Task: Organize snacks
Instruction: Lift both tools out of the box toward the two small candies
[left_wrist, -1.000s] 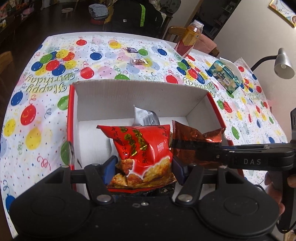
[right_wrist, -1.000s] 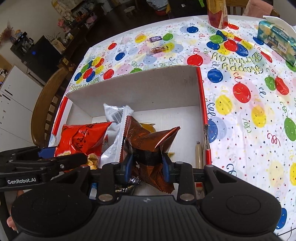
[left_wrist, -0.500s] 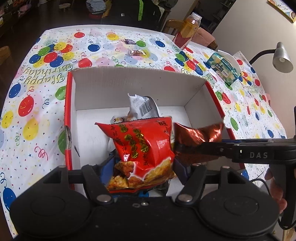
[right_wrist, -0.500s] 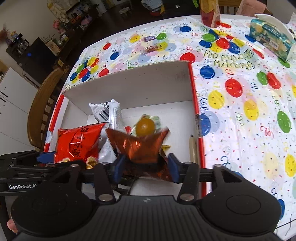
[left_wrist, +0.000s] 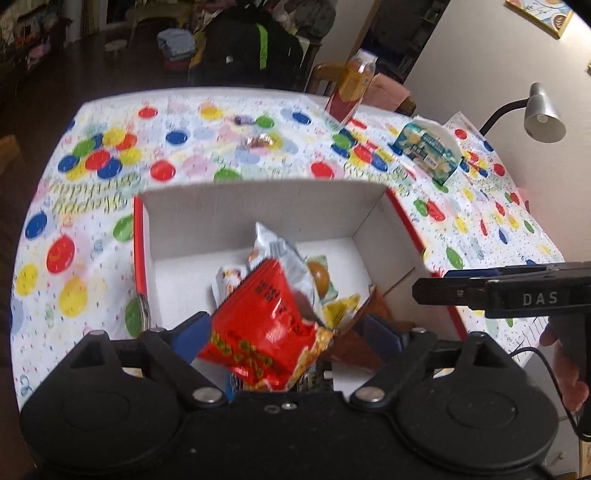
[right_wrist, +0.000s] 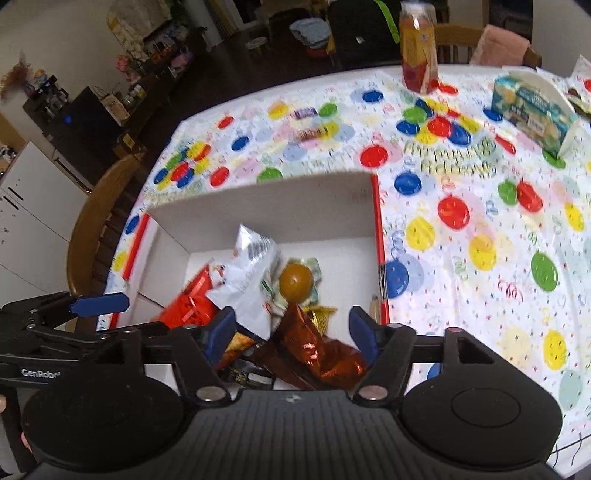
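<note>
Left side first: the left hand-held gripper (left_wrist: 284, 332) has its jaws spread apart, and the red snack bag (left_wrist: 262, 332) sits tilted between them, low centre of the left view, dropping into the white box (left_wrist: 258, 206). Looks like a release, not a grip. Moving right, the silver packet (right_wrist: 247, 280) and a round orange sweet (right_wrist: 295, 282) lie mid-box. Lower centre of the right view, the right hand-held gripper (right_wrist: 291, 332) is open too, with the copper foil bag (right_wrist: 317, 354) lying loose beneath it. Further up the worktop (right_wrist: 480, 221), two small candies (right_wrist: 310, 123) wait near the far edge. Best play: lift both grippers straight up so no finger snags a bag.
</note>
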